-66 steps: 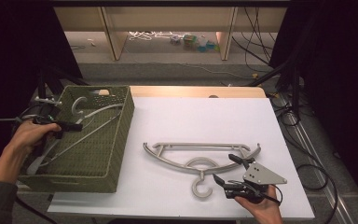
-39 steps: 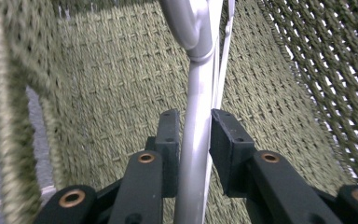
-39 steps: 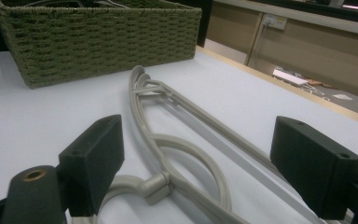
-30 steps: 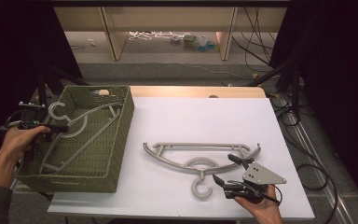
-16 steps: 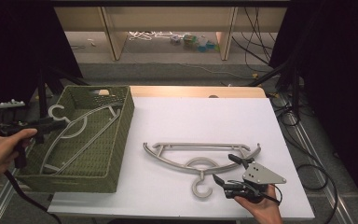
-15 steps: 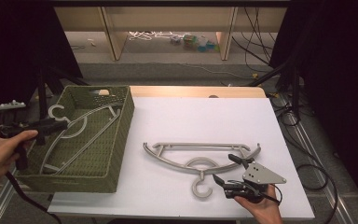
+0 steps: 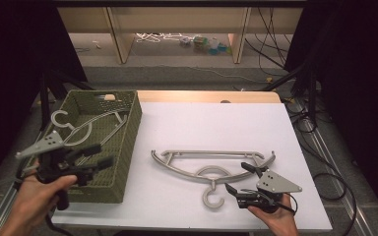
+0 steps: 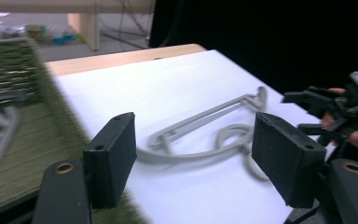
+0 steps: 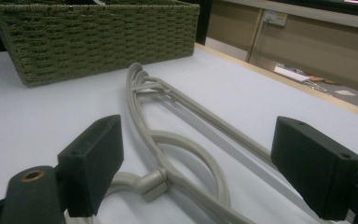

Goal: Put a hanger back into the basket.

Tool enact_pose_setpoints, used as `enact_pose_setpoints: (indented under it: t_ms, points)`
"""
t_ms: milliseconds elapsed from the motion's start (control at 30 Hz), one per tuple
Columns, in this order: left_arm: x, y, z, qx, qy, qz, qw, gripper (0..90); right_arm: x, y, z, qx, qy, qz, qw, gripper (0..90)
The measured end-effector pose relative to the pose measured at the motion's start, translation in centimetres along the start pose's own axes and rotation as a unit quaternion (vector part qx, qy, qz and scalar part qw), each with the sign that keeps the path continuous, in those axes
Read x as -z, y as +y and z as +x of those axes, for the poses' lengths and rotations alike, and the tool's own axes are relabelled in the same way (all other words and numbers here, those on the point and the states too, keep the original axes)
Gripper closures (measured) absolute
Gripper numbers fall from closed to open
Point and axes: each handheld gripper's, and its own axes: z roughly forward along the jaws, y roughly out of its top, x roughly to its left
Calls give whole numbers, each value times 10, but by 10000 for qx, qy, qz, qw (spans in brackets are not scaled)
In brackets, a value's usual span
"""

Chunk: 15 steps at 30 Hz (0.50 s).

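The left gripper (image 7: 96,162), jaws just opening and empty, is leaving the basket (image 7: 129,132) for the hanger (image 7: 211,164) (right gripper (image 7: 239,179) is waiting wide), risking snagging the rim.

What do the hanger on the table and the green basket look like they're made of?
Hanger on the table: likely moulded plastic, grey-beige, smooth with a dull sheen, rounded seamless bars and hook. Green basket: woven fibre, perhaps paper rope or seagrass, matte olive, its braided strands clear in the right gripper view.

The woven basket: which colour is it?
Olive green; the basket shows best in the right gripper view.
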Motion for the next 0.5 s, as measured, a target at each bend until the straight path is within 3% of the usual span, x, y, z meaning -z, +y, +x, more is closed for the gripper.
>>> enact_pose_setpoints:
  t_ms: [33, 67, 167, 200, 233, 300, 333, 500]
  points:
    - [0, 0, 0, 0, 0, 0, 10000, 306, 1, 0, 0, 10, -2, 60, 10000, 178]
    - [-11, -7, -11, -65, -127, -59, 9999, 306, -1, 0, 0, -8, 12, -37, 10000, 178]
    - [-21, -12, -18, -195, -166, 53, 9997, 297, -1, 0, 1, -8, 18, -61, 10000, 178]
    - [-34, -19, -24, -287, -197, 65, 9994, 295, -1, 0, 1, -1, 22, -43, 10000, 178]
    - [-39, -23, -27, -217, -260, 63, 9994, 289, -1, 0, 1, -3, 23, -40, 10000, 178]
    - [-43, -26, -28, -232, -287, 20, 9993, 290, 1, 0, 1, -20, 27, 18, 10000, 178]
    - [-52, -35, -29, -400, -285, -83, 9988, 287, 1, -1, 0, -22, 26, 8, 10000, 178]
    - [-69, -56, -25, -471, -255, -306, 9981, 240, -1, -1, 0, -13, 20, -80, 10000, 171]
